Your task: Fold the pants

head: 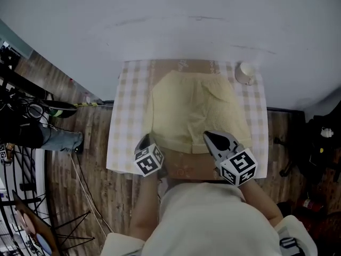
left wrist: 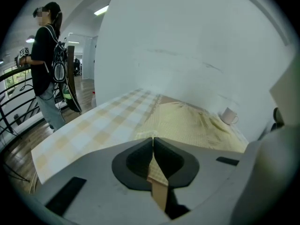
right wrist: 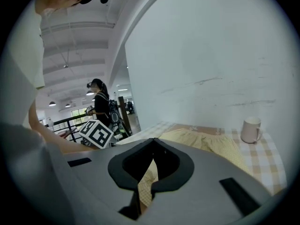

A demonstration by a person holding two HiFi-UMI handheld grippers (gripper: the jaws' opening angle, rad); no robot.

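Note:
Pale yellow pants (head: 194, 111) lie flat on a checked tablecloth (head: 123, 116), waistband toward the wall. My left gripper (head: 145, 140) is at their near left corner and my right gripper (head: 210, 137) at their near edge, further right. In the left gripper view the jaws (left wrist: 153, 138) are shut, with a bit of yellow fabric (left wrist: 187, 123) pinched at the tips. The right gripper view shows its jaws (right wrist: 152, 140) shut too, with yellow fabric (right wrist: 206, 142) hanging in the gap behind the tips.
A white cup (head: 245, 72) stands at the far right corner of the table, against the white wall. A brown strip of table shows at the near edge. A person (left wrist: 47, 69) stands off to the left by a railing. Wooden floor surrounds the table.

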